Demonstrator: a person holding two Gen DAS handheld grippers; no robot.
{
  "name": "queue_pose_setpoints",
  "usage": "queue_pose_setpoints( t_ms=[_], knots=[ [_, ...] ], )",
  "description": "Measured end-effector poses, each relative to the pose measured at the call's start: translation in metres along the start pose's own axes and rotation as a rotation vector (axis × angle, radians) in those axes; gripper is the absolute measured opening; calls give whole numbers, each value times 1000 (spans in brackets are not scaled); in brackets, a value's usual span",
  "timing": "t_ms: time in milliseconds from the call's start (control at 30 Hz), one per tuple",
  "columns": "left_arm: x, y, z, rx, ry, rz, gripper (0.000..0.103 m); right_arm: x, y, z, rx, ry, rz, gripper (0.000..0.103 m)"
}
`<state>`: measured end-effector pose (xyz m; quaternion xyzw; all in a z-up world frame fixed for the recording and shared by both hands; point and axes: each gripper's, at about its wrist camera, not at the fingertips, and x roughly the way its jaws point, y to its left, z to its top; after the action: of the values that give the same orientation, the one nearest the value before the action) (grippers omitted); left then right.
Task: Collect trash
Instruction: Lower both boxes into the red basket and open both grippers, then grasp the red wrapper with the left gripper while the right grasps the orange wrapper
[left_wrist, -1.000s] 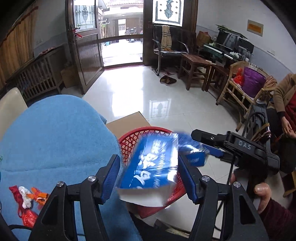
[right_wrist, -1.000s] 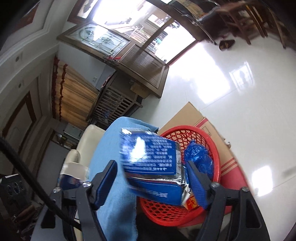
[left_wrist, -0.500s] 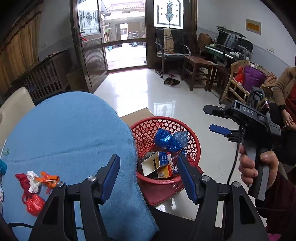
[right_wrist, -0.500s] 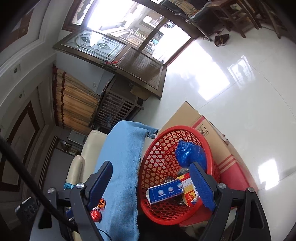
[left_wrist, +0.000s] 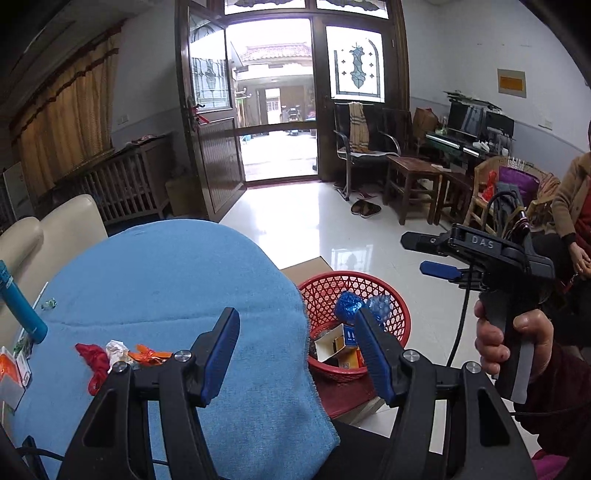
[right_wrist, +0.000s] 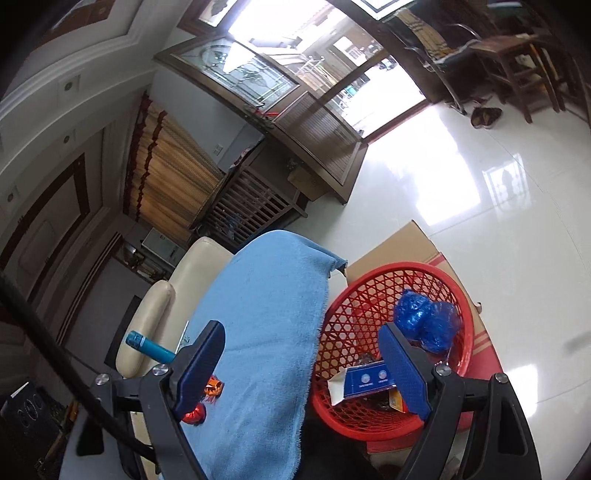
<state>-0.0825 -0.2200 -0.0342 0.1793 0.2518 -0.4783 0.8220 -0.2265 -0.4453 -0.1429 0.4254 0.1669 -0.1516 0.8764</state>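
Our left claw (left_wrist: 299, 347) gapes with nothing between its blue pads, poised above the edge of the blue cloth (left_wrist: 177, 280) that covers the counter; our right claw (right_wrist: 303, 365) stands just as wide and bare, straddling the cloth's hem and the red basket (right_wrist: 463, 354); the basket sits low beside the counter on a cardboard box (right_wrist: 402, 243), we judge so that trash can simply be dropped in; it holds a blue-and-white carton (right_wrist: 364, 382) and crumpled blue wrappers (right_wrist: 424, 323); red and orange wrappers (left_wrist: 110, 356) lie on the cloth, uncollected, near the left claw; a blue tube (left_wrist: 20, 301) rests further left.
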Motion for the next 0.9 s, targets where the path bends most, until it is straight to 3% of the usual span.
queue_pose_setpoints(
  t_ms=[100, 267, 333, 400, 533, 700, 900],
  knots=[
    [-3, -1, -1, 1, -11, 8, 65, -28, 3, 9, -3, -91, 0, 87],
    [-7, -7, -2, 16, -25, 22, 65, -151, -5, 38, 29, -583, -130, 87],
    [-6, -8, -2, 8, -29, 19, 65, -185, 0, 40, 20, -723, -167, 88],
    [-4, -8, 0, 2, -27, 24, 65, -197, 14, 37, -42, -785, -215, 88],
    [-3, -6, 0, 9, -25, 30, 65, -159, 41, 28, -155, -682, -228, 88],
    [-6, -1, -7, 3, -27, 45, 66, -86, 60, 5, -234, -456, -207, 88],
    [-11, 15, -14, -38, -25, 65, 66, -55, 65, -16, -280, -343, -188, 88]
  ],
)
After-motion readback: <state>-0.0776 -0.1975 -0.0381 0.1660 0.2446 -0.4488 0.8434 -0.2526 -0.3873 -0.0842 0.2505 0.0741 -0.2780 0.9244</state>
